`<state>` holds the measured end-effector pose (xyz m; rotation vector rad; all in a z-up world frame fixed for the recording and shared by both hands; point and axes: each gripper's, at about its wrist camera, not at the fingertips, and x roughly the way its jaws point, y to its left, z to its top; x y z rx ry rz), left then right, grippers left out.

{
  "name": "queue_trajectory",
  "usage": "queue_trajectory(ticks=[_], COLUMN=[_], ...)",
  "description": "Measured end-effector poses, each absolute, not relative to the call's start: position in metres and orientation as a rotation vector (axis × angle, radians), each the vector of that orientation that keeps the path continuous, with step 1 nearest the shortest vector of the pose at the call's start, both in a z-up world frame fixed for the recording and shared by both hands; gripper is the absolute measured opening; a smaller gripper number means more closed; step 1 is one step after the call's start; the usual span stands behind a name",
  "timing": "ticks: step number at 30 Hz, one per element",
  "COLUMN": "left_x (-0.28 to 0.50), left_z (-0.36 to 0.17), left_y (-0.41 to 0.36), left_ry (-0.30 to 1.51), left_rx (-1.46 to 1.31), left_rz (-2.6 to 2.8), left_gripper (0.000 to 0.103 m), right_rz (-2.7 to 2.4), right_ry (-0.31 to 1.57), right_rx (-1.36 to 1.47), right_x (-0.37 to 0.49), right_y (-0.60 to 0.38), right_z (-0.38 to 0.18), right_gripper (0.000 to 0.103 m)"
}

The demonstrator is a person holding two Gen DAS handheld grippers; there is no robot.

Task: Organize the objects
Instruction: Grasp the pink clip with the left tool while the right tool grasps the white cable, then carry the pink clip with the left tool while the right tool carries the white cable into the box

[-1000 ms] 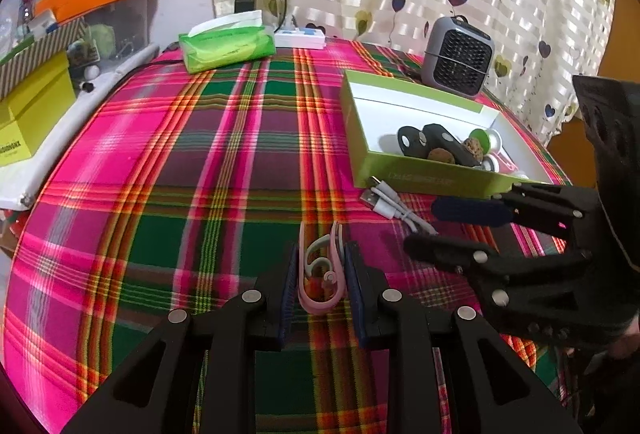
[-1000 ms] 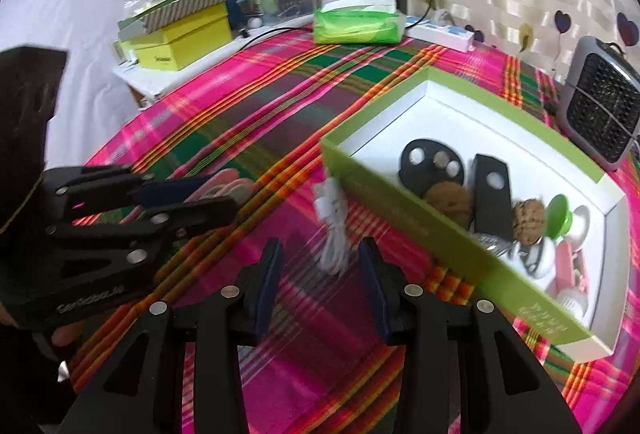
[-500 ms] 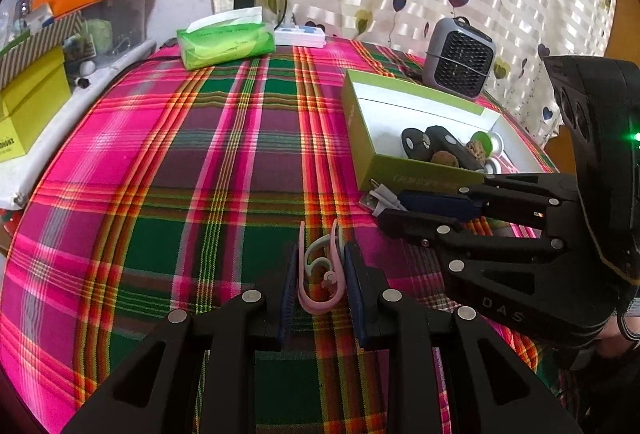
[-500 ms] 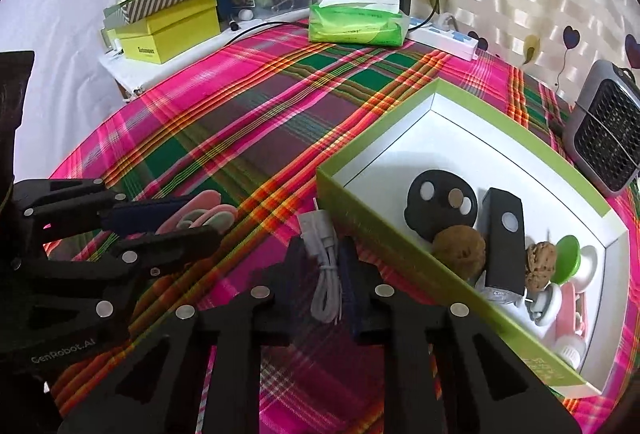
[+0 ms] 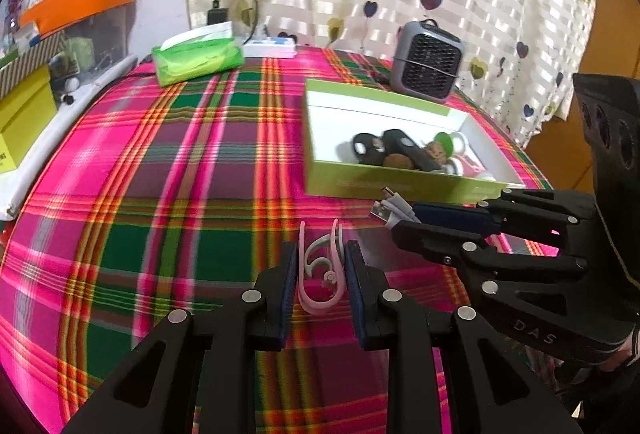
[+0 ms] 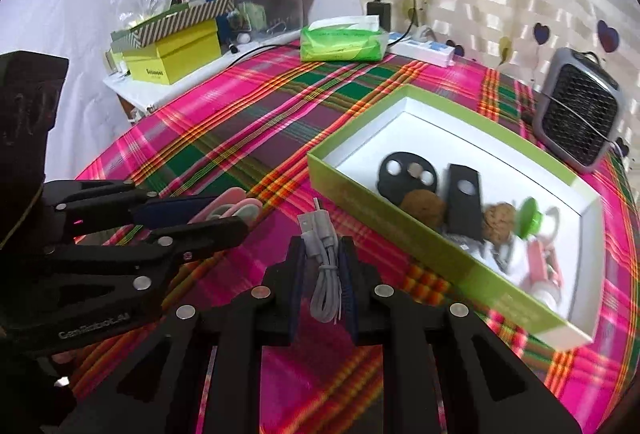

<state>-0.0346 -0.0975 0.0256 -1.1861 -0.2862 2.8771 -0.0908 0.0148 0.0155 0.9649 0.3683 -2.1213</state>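
A bundled white USB cable [image 6: 325, 266] sits pinched between the two fingers of the right gripper [image 6: 322, 270], its plugs poking out ahead of the fingertips; the jaws are drawn in tight on it, with no gap at either side. Just ahead and to the right of this gripper lies the green box [image 6: 400, 230], an open tray with a white floor that already holds several small items, among them a black disc with holes [image 6: 406, 173], so the cable is probably gripped in order to be carried there. To the left of the right gripper, the left gripper [image 5: 322, 274] is closed on a pink ear-hook headset [image 5: 320, 270], a thin loop standing upright between its pads with its open ends reaching forward. From the left gripper, the box lies ahead and to the right. Motion blur makes it hard to tell whether either item has left the plaid tablecloth [image 5: 180, 173]. Beyond the box, further from both grippers, stand a small grey heater [image 6: 576, 113] and a green tissue pack [image 6: 344, 39].
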Motion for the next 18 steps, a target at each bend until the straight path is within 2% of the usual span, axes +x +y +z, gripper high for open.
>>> queue_trajectory(ticks=[18], left_x=[-0.032], left_z=[0.053], left_y=[-0.047], left_ry=[-0.165], left_rx=[-1.100], left_rz=[2.873], left_gripper=[0.022], right_rz=[-2.211], right_ry=[0.270], right_rx=[0.872], right_x=[-0.067], right_y=[0.073], right_z=[0.042], right_gripper=[0.018])
